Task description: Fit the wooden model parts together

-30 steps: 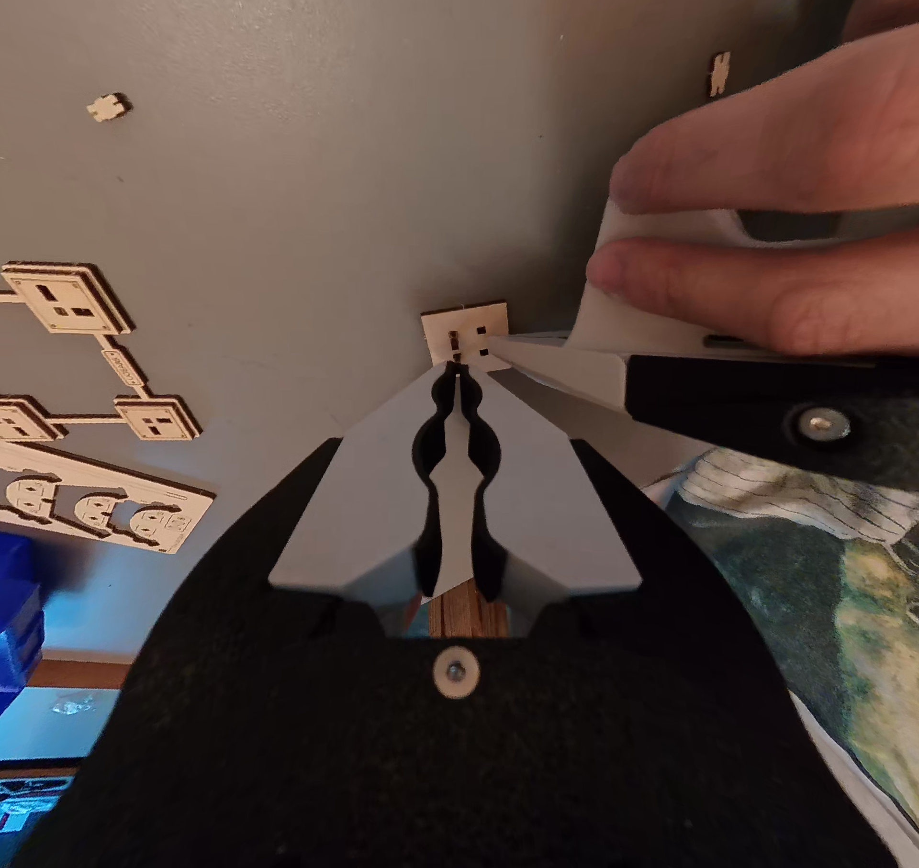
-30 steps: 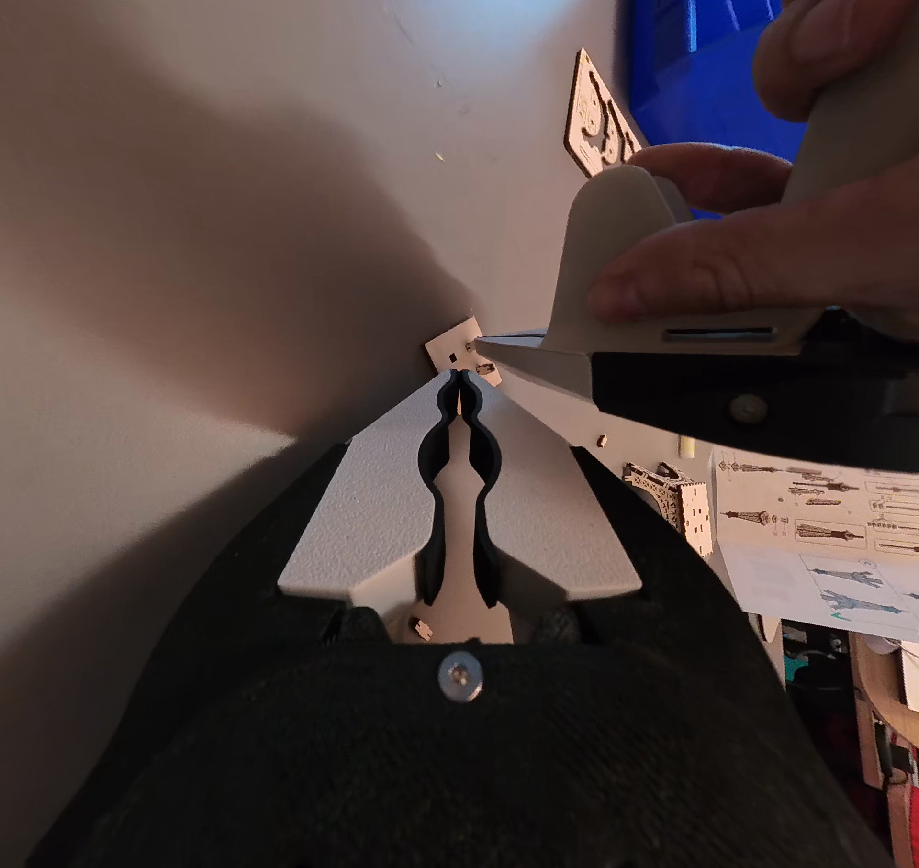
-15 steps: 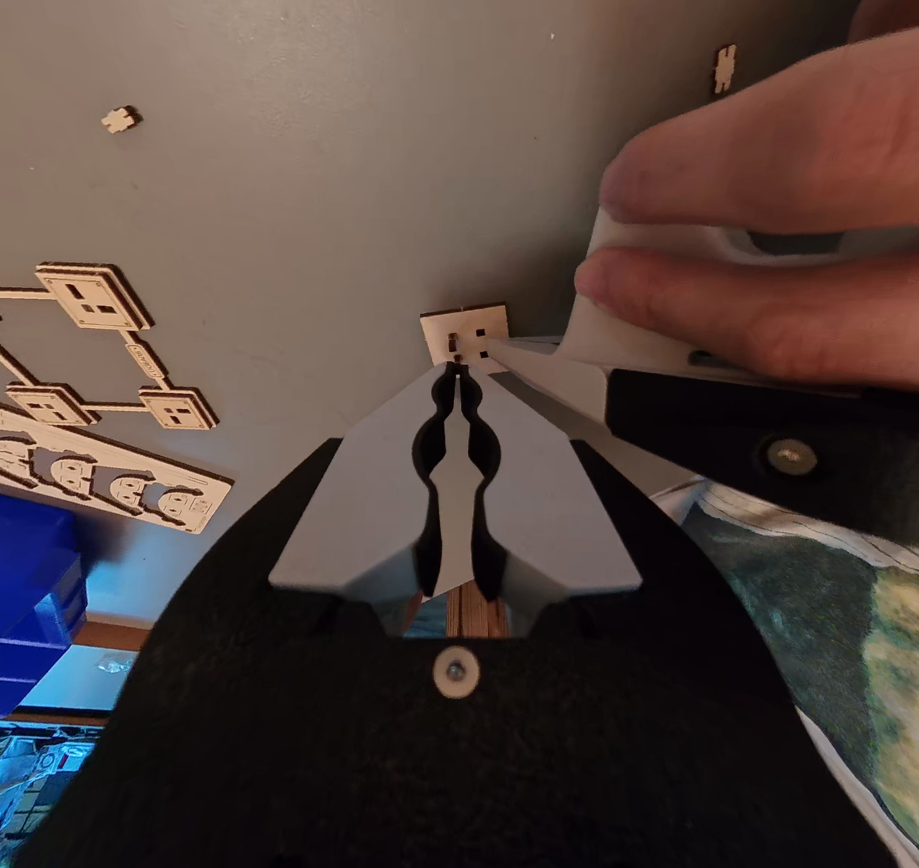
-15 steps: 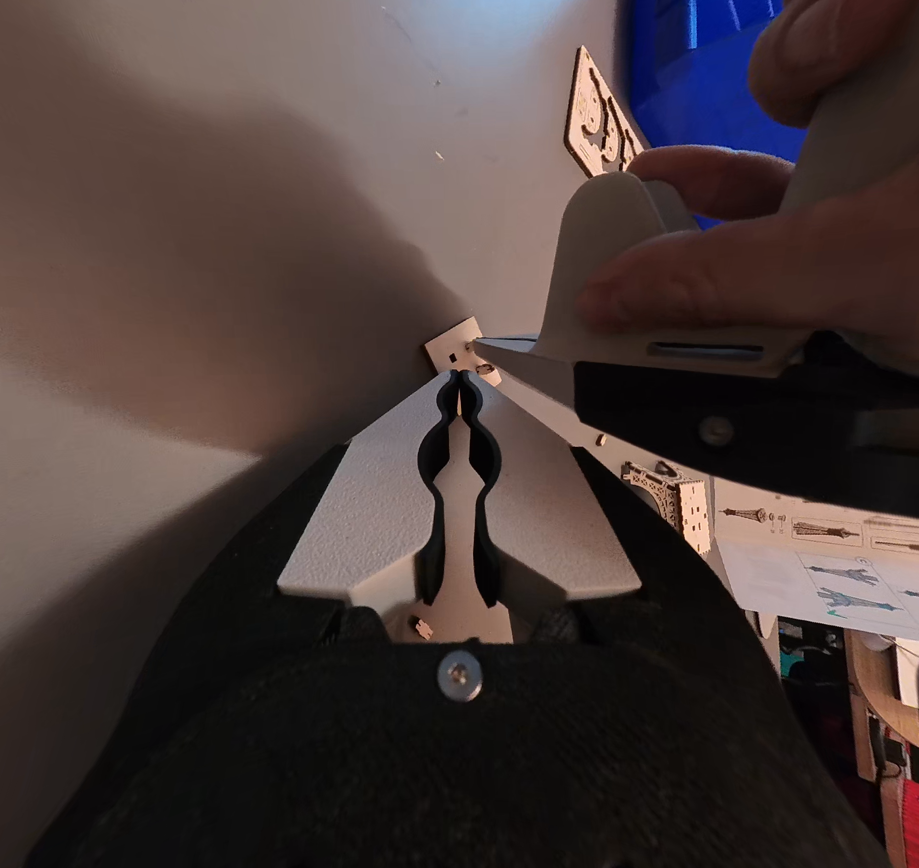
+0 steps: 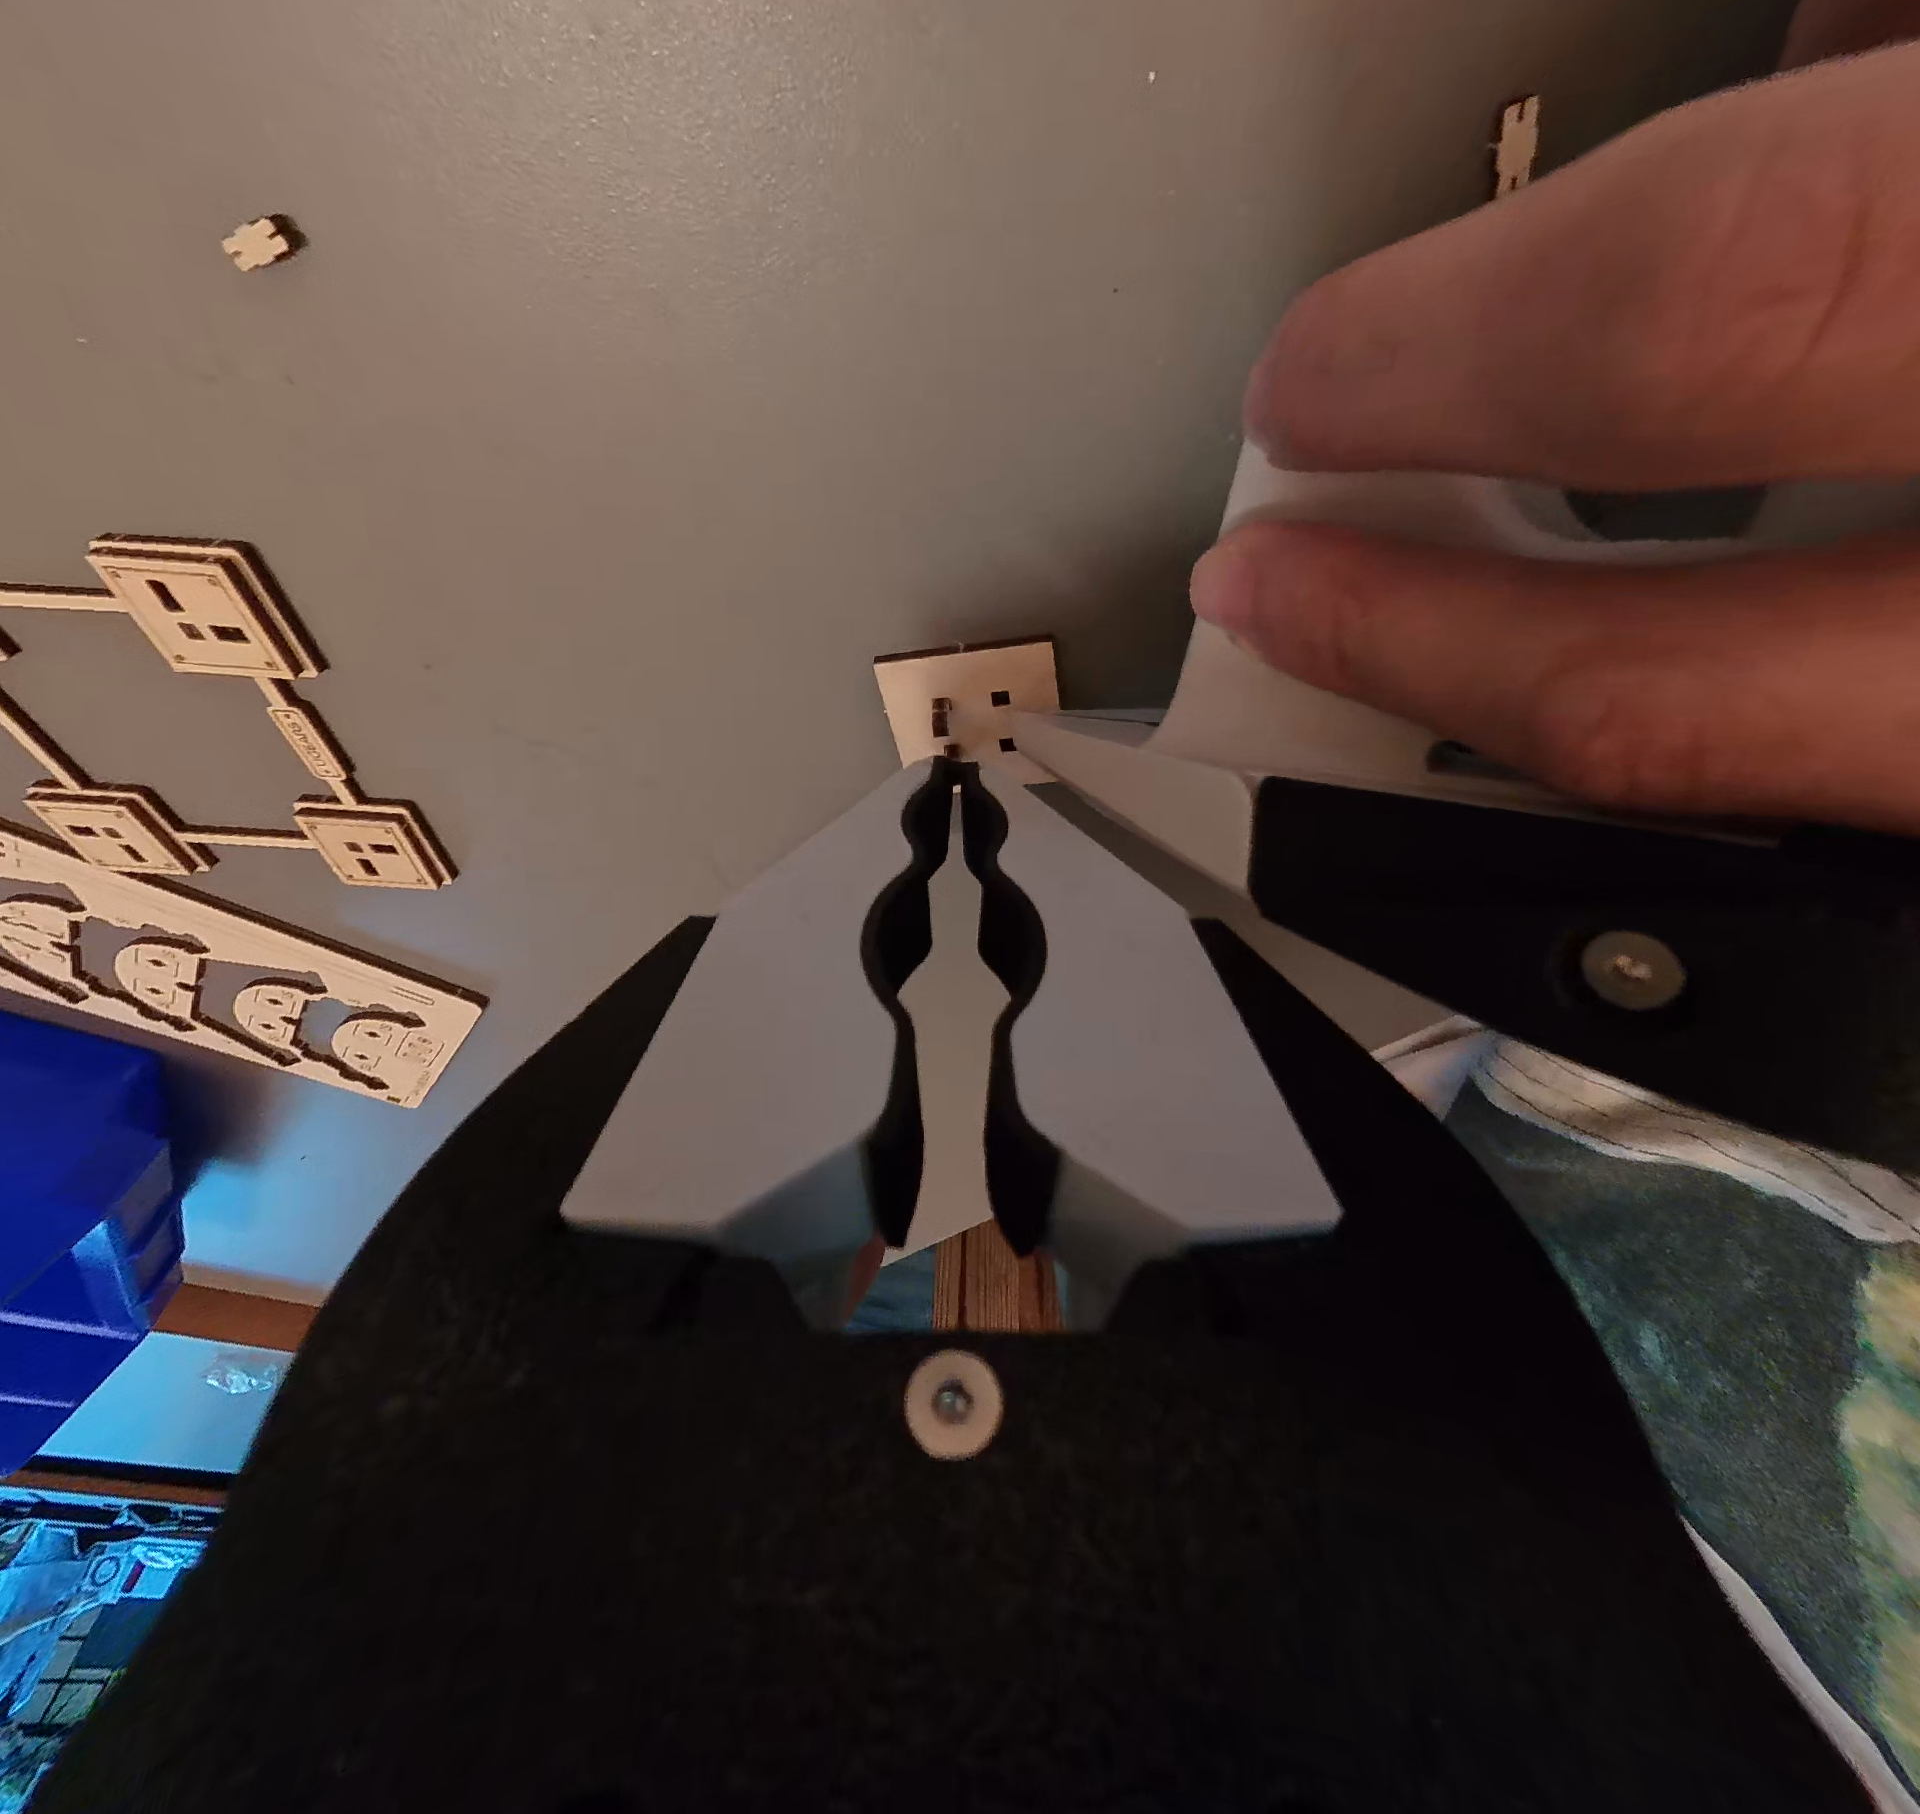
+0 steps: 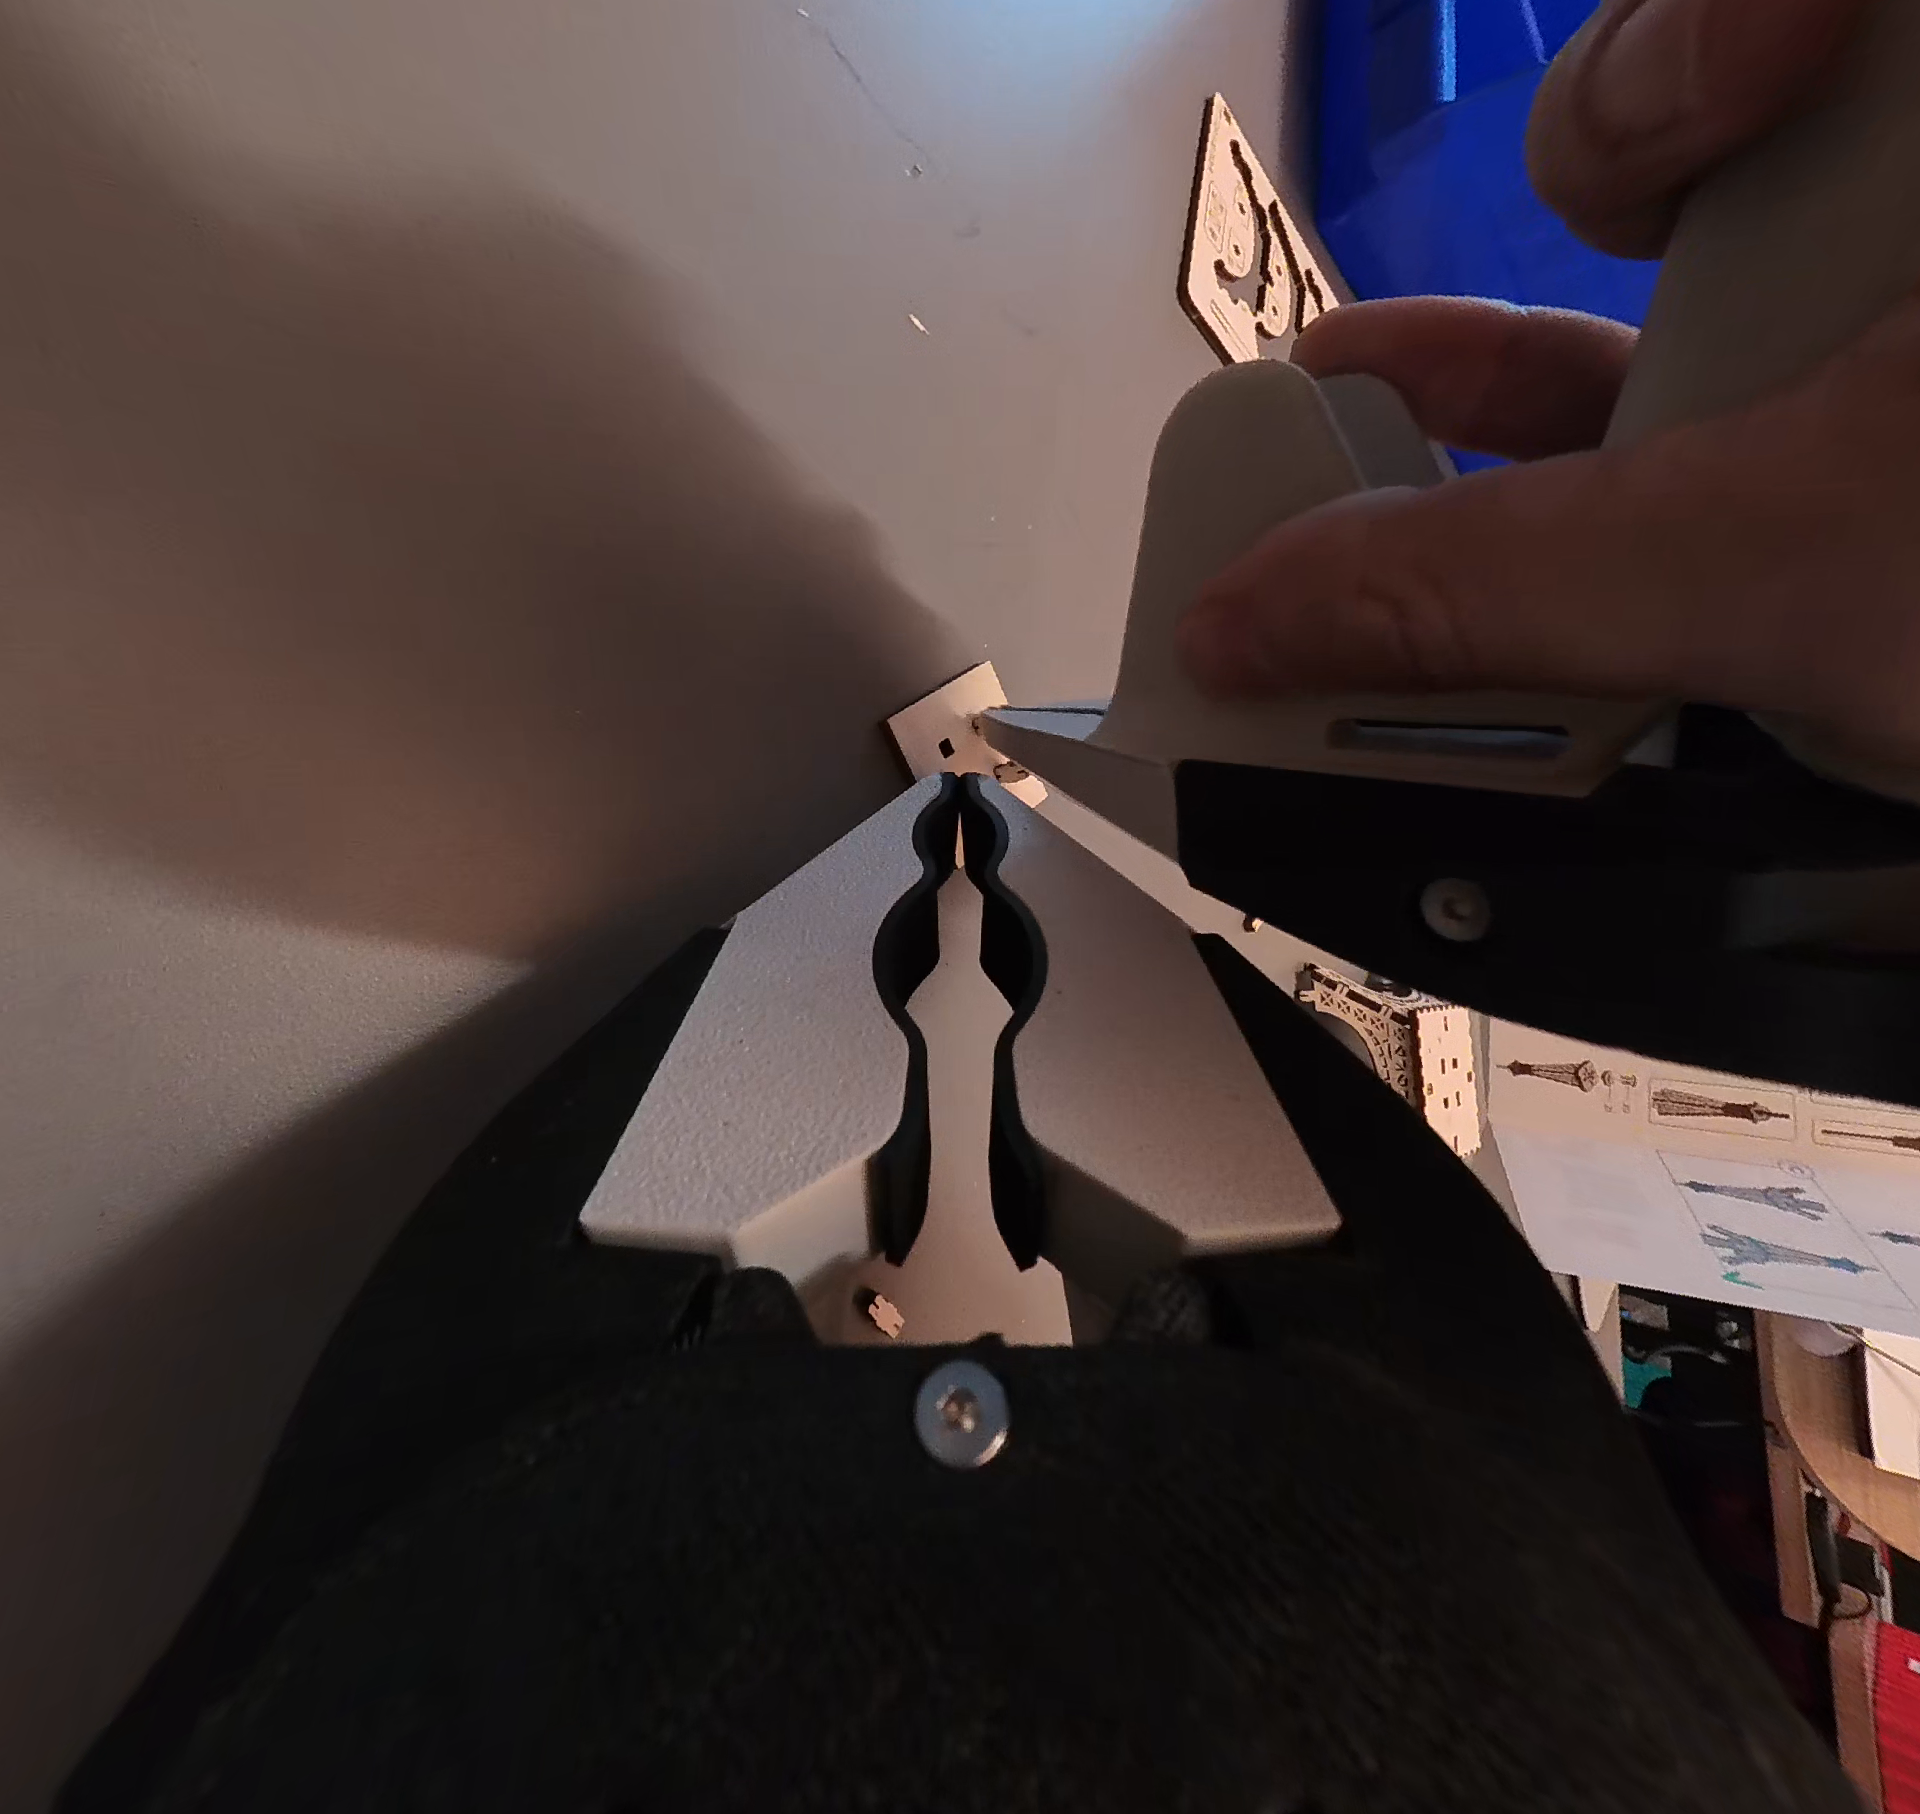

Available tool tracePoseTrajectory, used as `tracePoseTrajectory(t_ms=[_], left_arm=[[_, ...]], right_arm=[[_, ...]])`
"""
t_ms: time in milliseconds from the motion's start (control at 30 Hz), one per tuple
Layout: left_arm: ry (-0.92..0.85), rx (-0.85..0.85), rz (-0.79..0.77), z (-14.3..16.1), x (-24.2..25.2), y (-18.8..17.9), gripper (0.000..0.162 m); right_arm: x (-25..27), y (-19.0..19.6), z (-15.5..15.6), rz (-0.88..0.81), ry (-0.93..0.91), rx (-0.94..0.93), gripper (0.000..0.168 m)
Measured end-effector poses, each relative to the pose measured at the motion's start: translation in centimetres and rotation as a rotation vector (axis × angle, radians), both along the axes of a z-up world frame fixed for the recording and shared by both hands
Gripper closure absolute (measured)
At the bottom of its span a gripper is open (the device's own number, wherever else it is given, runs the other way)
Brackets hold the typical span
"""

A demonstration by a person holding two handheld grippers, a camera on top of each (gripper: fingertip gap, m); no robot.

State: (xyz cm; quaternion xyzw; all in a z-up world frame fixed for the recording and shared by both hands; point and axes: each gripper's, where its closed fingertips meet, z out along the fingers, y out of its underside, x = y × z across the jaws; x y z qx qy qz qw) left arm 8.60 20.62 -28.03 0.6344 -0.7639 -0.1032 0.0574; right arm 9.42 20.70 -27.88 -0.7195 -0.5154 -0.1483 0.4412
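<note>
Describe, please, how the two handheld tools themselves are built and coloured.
Each tool has a black, matte, slightly textured body with a silver screw in a pale washer at its centre. From it spring two light grey wedge-shaped fingers lined with wavy black pads. The left tool and the right tool look identical. Each has a light grey handle; no cables show.

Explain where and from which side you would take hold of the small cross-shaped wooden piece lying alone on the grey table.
Come straight down from above: the cross-shaped wooden piece lies flat on the grey table with bare space around it. Close the jaws across two opposite arms; it looks too thin for a sideways approach.
</note>
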Motion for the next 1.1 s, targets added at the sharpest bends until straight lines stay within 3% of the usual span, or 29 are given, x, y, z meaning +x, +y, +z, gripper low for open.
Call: tracePoseTrajectory(t_ms=[33,300,533,700,933,1100], left_arm=[[0.001,-0.003,0.000,0.0,0.0,0.0,0.162],[-0.047,-0.046,0.024,0.0,0.0,0.0,0.162],[-0.097,-0.121,0.024,1.0,0.1,-0.5,0.143],[-0.236,-0.122,0.050,3.8,1.3,0.4,0.145],[-0.352,-0.133,0.003,2.3,-0.2,-0.5,0.148],[-0.635,-0.029,-0.084,2.9,0.1,0.8,0.150]], right_arm=[[0.0,0.0,0.0,0.000,0.001,-0.001,0.168],[0.0,0.0,0.0,0.000,-0.008,0.002,0.168],[0.0,0.0,0.0,0.000,0.000,0.000,0.168],[0.0,-0.1,0.0,0.001,0.007,-0.002,0.168],[0.0,-0.2,0.0,0.013,-0.019,0.011,0.168],[0.1,-0.3,0.0,0.021,-0.033,0.016,0.168]])
